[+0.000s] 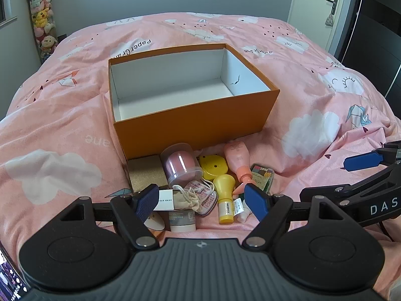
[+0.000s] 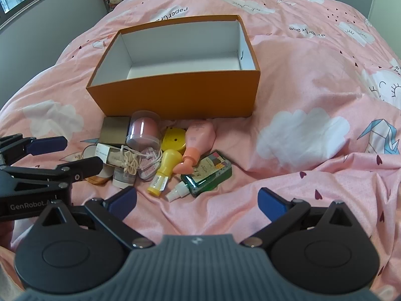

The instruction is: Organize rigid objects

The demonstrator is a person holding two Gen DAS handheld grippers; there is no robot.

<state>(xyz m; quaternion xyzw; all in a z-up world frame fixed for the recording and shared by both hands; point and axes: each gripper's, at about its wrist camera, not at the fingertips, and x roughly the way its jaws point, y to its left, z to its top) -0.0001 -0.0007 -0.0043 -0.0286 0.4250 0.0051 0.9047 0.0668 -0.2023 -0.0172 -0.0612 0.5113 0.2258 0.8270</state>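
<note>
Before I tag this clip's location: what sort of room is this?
Most likely a bedroom: a bed under a pink cloud-print duvet, stuffed toys stacked in the corner, and a door beyond.

Toiletry clutter point(image 2: 165, 155) before empty orange box point(image 2: 175, 97)

The box point(image 2: 175, 92) sits on the bed point(image 2: 313, 80), open side up. Before its near wall lies a pile: a block point(image 2: 114, 130) at the left, touching the wall; a jar point(image 2: 143, 131) just right of it; a disc point(image 2: 174, 139) and a bottle point(image 2: 198, 138) further right. A flask point(image 2: 209, 175) lies nearest the viewer, right of the pile's middle.
</note>
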